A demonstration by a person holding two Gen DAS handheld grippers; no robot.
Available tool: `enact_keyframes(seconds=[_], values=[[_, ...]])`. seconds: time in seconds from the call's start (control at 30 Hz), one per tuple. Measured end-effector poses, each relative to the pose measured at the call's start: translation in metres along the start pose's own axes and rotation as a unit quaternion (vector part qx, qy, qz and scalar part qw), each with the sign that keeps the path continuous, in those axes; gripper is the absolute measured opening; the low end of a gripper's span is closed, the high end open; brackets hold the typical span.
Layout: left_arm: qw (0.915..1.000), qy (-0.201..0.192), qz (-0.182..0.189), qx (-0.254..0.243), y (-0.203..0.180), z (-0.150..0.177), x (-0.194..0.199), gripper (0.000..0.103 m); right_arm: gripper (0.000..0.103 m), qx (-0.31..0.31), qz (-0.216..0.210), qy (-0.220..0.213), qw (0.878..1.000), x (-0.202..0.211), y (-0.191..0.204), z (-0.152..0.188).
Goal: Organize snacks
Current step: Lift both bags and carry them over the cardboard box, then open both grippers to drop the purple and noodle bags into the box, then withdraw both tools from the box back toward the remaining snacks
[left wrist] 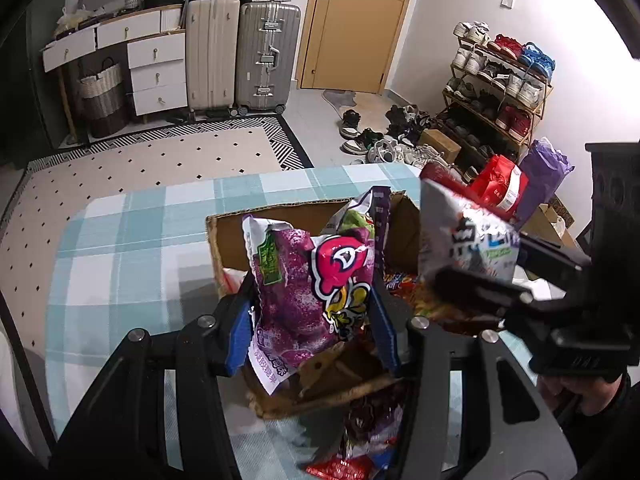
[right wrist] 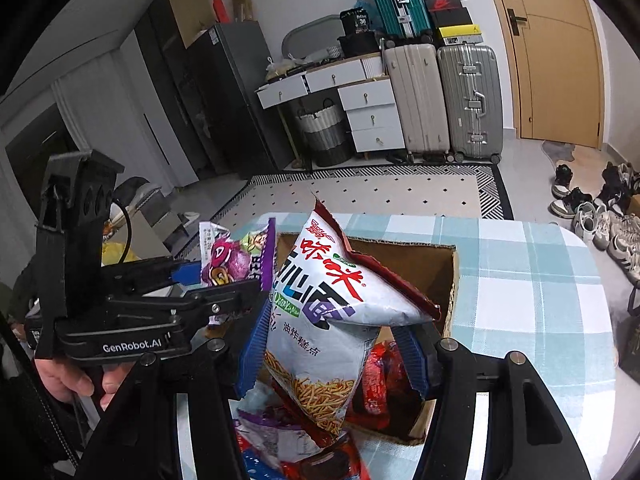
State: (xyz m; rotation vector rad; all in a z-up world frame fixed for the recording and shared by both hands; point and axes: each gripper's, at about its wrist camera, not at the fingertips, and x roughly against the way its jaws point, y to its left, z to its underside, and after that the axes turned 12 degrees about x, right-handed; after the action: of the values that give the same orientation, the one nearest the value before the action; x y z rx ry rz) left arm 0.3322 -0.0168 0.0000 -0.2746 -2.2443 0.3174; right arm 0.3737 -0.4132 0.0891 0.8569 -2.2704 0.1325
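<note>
1. The left hand-held gripper (left wrist: 314, 308) is clamping a purple snack bag (left wrist: 304, 292) between its blue pads (left wrist: 236, 336), the bag standing upright with its top edge crumpled.
2. The right hand-held gripper (right wrist: 334, 360) is holding a white snack bag (right wrist: 320, 320) with red trim and a picture of fried sticks, its jaws closed narrowly on the lower half of the bag.
3. Both bags are hanging above an open cardboard box (left wrist: 236, 240) that is sitting on a surface covered by a blue and white checked cloth (left wrist: 132, 248).
4. More snack packets, red ones (right wrist: 380, 384) among them, are lying inside the box beneath the white bag.
5. In the right wrist view, the left hand-held gripper is showing at the left edge, with a person's hand (right wrist: 64, 380) wrapping its handle.
6. Further purple and red packets (left wrist: 368, 432) are lying on the surface just in front of the box, nearest the cameras.
7. Two upright suitcases (left wrist: 240, 56) are standing against the far wall beside a wooden door (left wrist: 360, 20).
</note>
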Motion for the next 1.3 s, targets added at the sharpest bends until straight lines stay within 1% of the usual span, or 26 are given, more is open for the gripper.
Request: enact_keyframes(seconds=[0.17, 0.2, 0.23, 0.27, 0.3, 0.33, 0.37, 0.4, 0.5, 0.67, 0.9, 0.97, 1.07, 1.13, 1.3], values=[[1.0, 0.005, 0.003, 0.006, 0.004, -0.006, -0.022, 0.049, 0.06, -0.004, 0.008, 0.007, 1.0, -0.018, -0.006, 0.005], [1.0, 0.007, -0.001, 0.006, 0.004, -0.006, -0.025, 0.055, 0.062, -0.003, 0.01, 0.01, 1.0, -0.021, -0.007, 0.005], [0.9999, 0.01, -0.012, 0.004, 0.004, -0.007, -0.029, 0.064, 0.064, -0.003, 0.011, 0.013, 1.0, -0.024, -0.008, 0.006], [0.9998, 0.008, -0.019, 0.001, 0.003, -0.008, -0.031, 0.068, 0.068, 0.001, 0.013, 0.015, 1.0, -0.027, -0.008, 0.005], [0.9998, 0.001, -0.021, -0.003, 0.002, -0.008, -0.03, 0.075, 0.076, 0.005, 0.016, 0.014, 1.0, -0.028, -0.008, 0.005], [0.9997, -0.005, -0.023, -0.006, 0.002, -0.008, -0.029, 0.079, 0.08, 0.01, 0.029, 0.013, 0.999, -0.028, -0.008, 0.005], [0.9996, -0.012, -0.025, -0.006, 0.002, -0.008, -0.027, 0.081, 0.083, 0.013, 0.035, 0.013, 0.999, -0.028, -0.007, 0.006], [0.9996, -0.014, -0.025, -0.005, 0.003, -0.009, -0.026, 0.081, 0.086, 0.018, 0.041, 0.009, 0.999, -0.026, -0.007, 0.006], [0.9996, -0.017, -0.024, 0.0, 0.004, -0.008, -0.02, 0.081, 0.086, 0.018, 0.042, -0.001, 0.999, -0.019, -0.009, 0.008], [0.9995, -0.02, -0.026, 0.004, 0.006, -0.005, -0.008, 0.081, 0.086, 0.02, 0.045, -0.006, 0.999, -0.006, -0.006, 0.007], [0.999, -0.03, -0.034, 0.003, 0.003, 0.008, 0.021, 0.082, 0.087, 0.026, 0.046, -0.023, 0.998, 0.02, 0.01, 0.006], [0.9987, -0.033, -0.039, 0.002, 0.002, 0.012, 0.03, 0.084, 0.087, 0.026, 0.046, -0.026, 0.998, 0.028, 0.014, 0.007], [0.9981, -0.042, -0.045, 0.005, 0.001, 0.02, 0.045, 0.09, 0.089, 0.026, 0.047, -0.033, 0.998, 0.04, 0.021, 0.008], [0.997, -0.052, -0.056, 0.009, 0.0, 0.025, 0.055, 0.099, 0.091, 0.023, 0.046, -0.038, 0.998, 0.049, 0.025, 0.01], [0.9958, -0.067, -0.061, 0.01, -0.006, 0.036, 0.081, 0.102, 0.093, 0.022, 0.052, -0.042, 0.998, 0.072, 0.037, 0.018]])
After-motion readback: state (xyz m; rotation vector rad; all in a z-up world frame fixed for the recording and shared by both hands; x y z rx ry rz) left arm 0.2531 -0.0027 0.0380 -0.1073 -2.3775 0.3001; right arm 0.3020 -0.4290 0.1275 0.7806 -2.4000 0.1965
